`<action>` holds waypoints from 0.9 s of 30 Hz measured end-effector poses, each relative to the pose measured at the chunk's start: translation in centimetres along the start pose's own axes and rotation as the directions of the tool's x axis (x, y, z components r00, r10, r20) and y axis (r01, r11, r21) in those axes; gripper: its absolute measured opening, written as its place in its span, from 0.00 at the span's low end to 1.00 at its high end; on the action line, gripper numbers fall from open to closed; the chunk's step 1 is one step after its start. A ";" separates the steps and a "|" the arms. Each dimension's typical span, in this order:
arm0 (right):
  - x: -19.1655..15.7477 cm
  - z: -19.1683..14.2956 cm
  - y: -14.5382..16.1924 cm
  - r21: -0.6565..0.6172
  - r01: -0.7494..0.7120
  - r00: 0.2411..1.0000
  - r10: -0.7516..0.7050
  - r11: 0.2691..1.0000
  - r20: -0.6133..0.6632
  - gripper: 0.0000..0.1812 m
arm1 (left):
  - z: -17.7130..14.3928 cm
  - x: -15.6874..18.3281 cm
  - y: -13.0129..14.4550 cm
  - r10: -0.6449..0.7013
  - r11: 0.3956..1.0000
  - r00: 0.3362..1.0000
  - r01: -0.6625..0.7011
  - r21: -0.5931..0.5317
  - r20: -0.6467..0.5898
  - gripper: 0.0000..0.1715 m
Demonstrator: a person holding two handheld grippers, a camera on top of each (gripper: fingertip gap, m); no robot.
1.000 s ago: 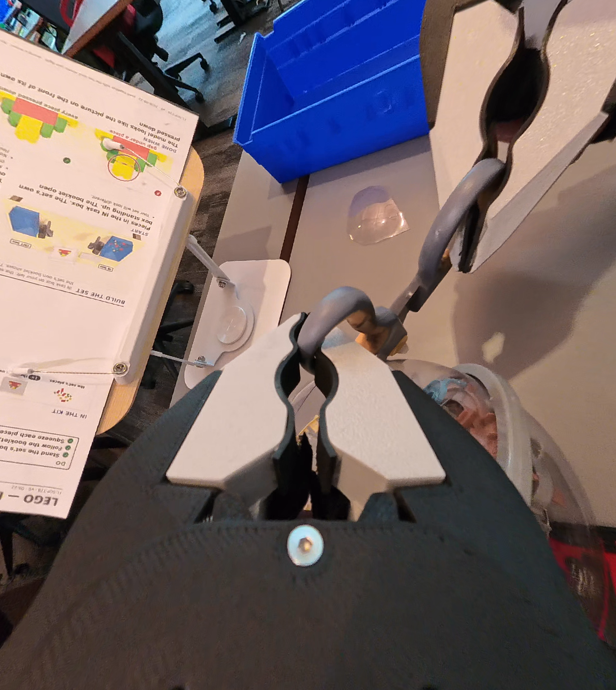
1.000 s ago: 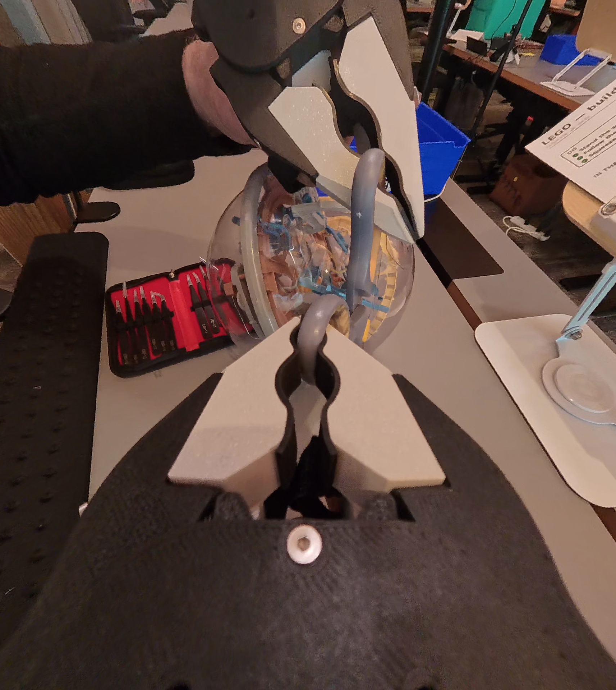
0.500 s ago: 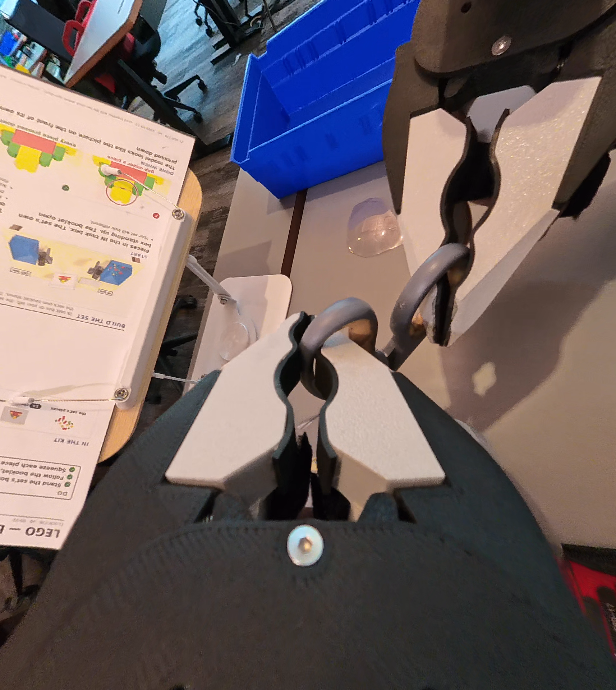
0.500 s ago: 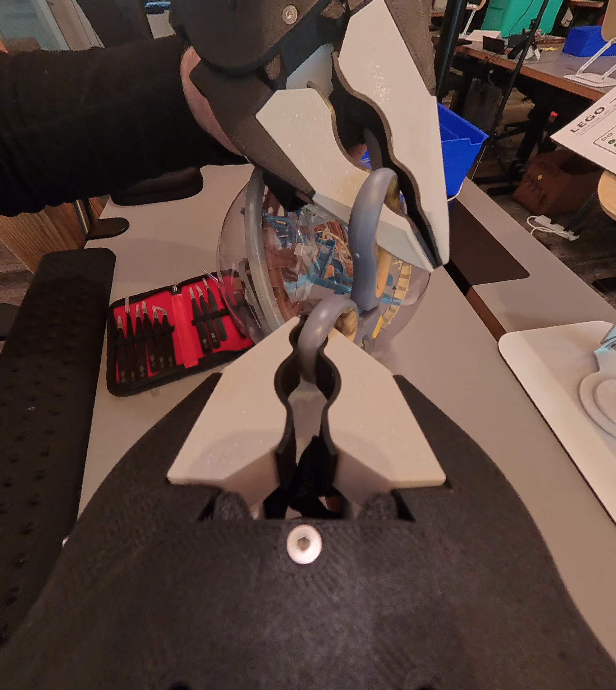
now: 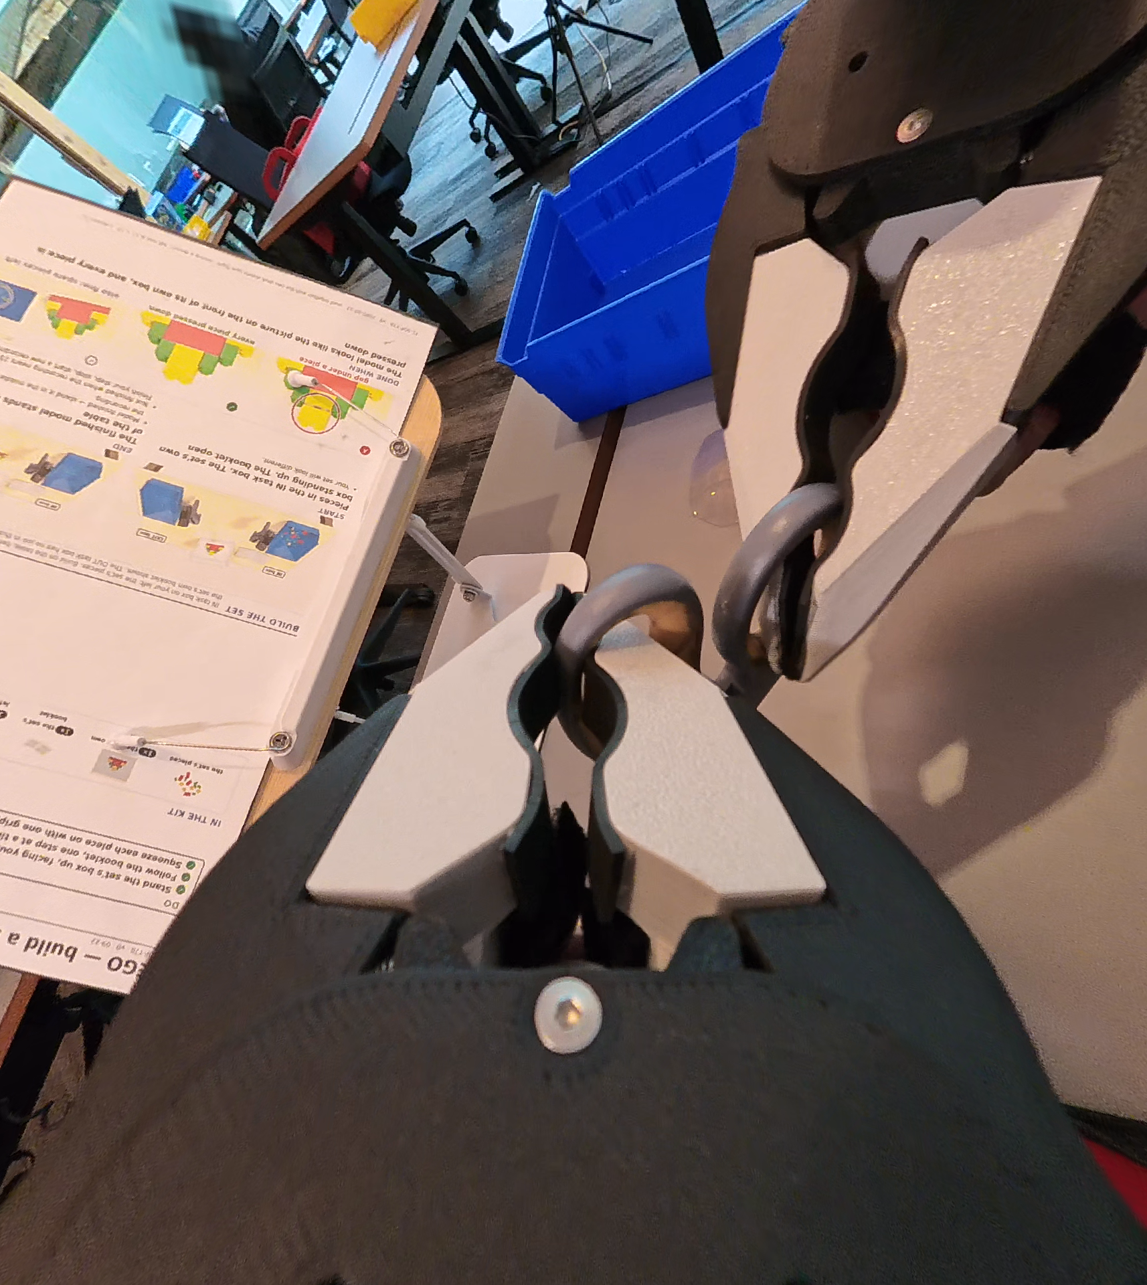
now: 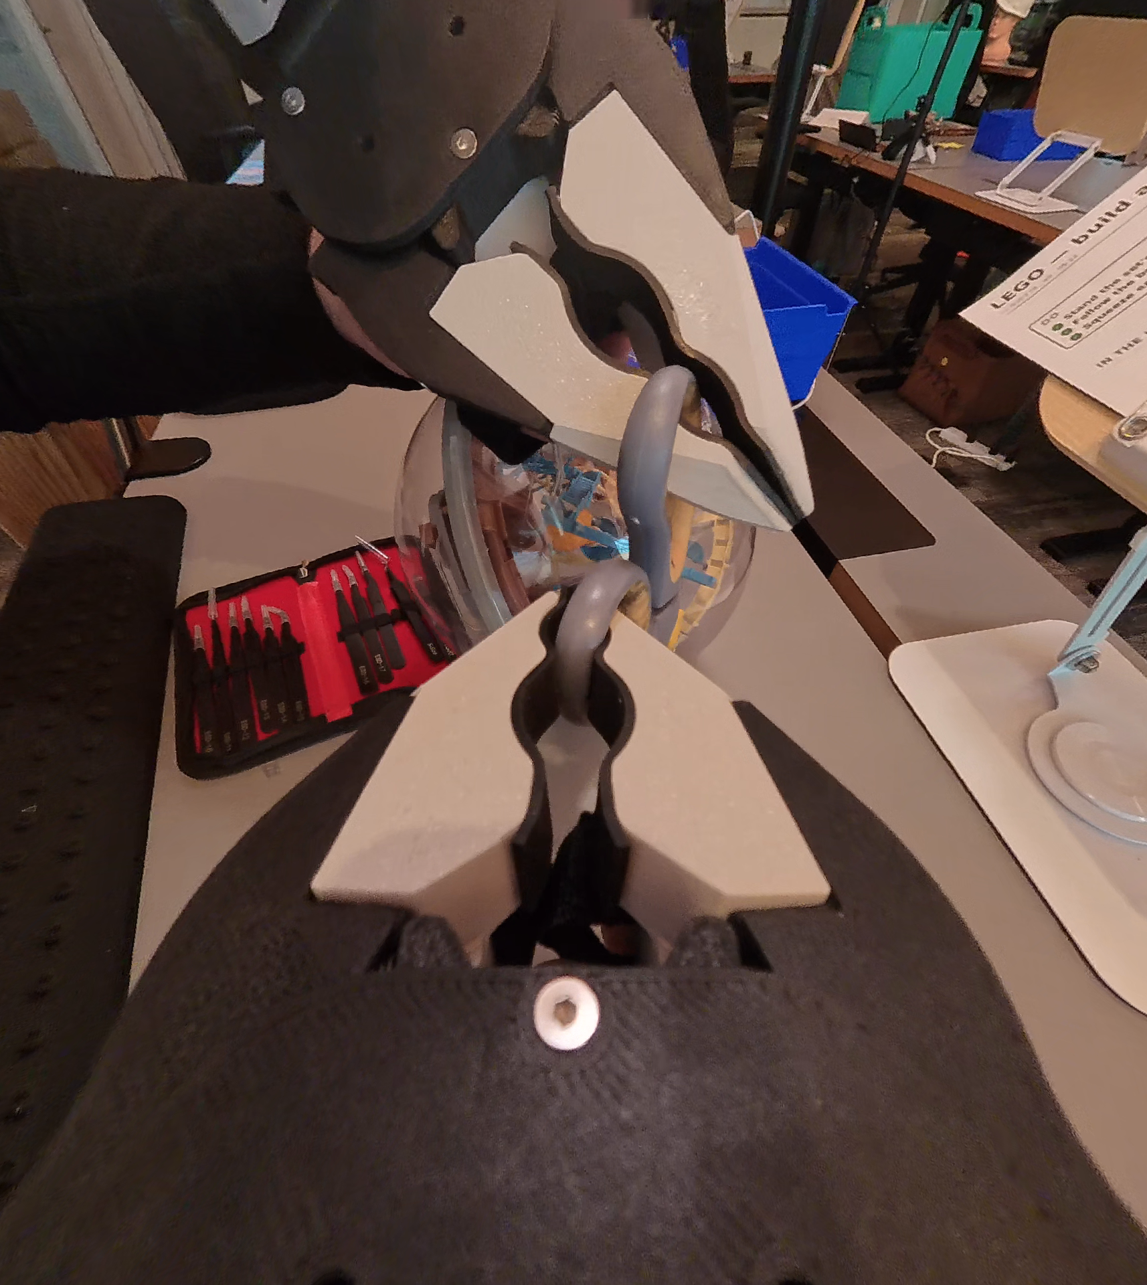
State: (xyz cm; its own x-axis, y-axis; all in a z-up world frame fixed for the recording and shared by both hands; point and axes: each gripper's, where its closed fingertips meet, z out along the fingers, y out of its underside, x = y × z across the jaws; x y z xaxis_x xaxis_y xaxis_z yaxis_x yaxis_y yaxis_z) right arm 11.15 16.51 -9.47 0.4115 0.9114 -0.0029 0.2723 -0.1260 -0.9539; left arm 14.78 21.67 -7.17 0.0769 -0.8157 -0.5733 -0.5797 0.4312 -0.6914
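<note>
Scissors: grey loop handles (image 6: 633, 528) held above the worktop (image 6: 800, 667), before a clear ball (image 6: 487, 528).
Left claw (image 5: 567, 650): clamped on one loop.
Right claw (image 6: 581, 636): clamped on the other loop.
Surroundings: red tweezer case (image 6: 292, 653) beside the ball; blue bin (image 5: 626, 278) beyond.

It looks like a shared lab or workshop: rows of desks (image 6: 974, 174), office chairs (image 5: 432, 236), blue bins (image 5: 626, 278), an instruction sheet (image 5: 140, 556) on a stand
</note>
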 end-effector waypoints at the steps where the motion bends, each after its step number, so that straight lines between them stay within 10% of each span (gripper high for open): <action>1: -0.2 0.0 0.0 -0.003 0.000 1.000 0.000 1.000 0.010 0.00 | -0.1 0.1 -0.1 0.003 1.000 1.000 -0.003 0.005 0.000 0.00; 15: -0.3 0.1 0.6 -0.065 0.049 0.999 -0.050 0.997 -0.011 0.00 | -0.2 0.2 -0.2 0.066 0.998 0.996 -0.066 0.000 0.053 0.00; 27: -11.9 -0.7 1.4 -0.279 0.460 0.837 -0.517 0.843 -0.182 0.00 | -10.4 9.9 -2.6 0.291 0.938 0.923 -0.327 0.114 0.250 0.00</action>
State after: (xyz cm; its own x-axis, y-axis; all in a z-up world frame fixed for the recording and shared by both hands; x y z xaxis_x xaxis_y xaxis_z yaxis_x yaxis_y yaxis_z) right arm 7.29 5.23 -10.60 0.3621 0.7562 0.5450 0.6613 0.2036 -0.7219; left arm 8.61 8.39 -6.45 0.1047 -0.5312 -0.8408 -0.4761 0.7155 -0.5113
